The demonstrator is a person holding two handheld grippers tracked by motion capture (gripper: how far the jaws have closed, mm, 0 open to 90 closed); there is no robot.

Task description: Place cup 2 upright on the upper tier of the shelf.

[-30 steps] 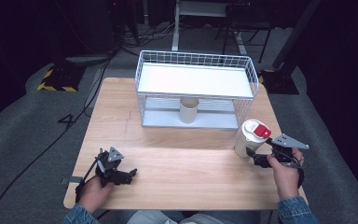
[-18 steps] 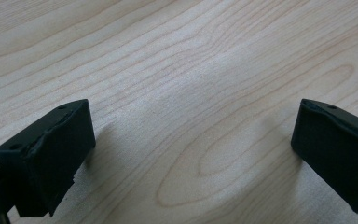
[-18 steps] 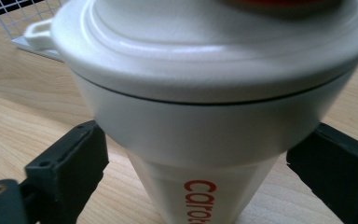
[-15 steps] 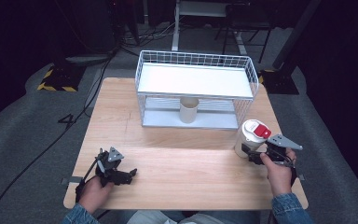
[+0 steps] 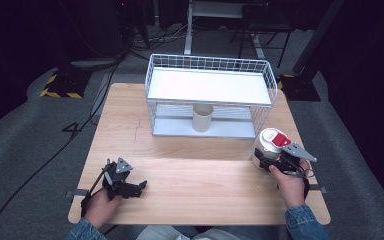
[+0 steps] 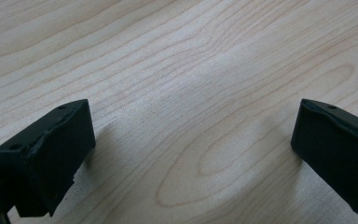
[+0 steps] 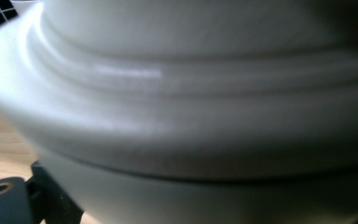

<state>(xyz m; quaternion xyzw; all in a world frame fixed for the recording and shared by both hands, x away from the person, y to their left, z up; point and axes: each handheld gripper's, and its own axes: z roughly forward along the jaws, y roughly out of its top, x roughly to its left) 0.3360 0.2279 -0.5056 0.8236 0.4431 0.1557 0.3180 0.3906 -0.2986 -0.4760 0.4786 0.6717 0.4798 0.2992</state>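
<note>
Wooden table (image 5: 190,175), right edge: upright white jar (image 5: 267,145) stands directly ahead of right gripper (image 5: 269,163), jaws just closing around its base, grip unconfirmed; left gripper (image 5: 139,187) open, far off.

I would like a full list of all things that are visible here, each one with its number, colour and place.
wooden table: one, light wood, centre of the high view
wire rack: one, white, on the table's far half, with a white top shelf
cup: one, cream, upright under the rack's shelf
jar: one, white with a red-and-white top, on the table near the rack's right front corner
floor cables: several, dark, behind the table
left gripper: one, black, near the table's front left, open, nothing between its fingers
right gripper: one, black, around the jar's lower part
</note>
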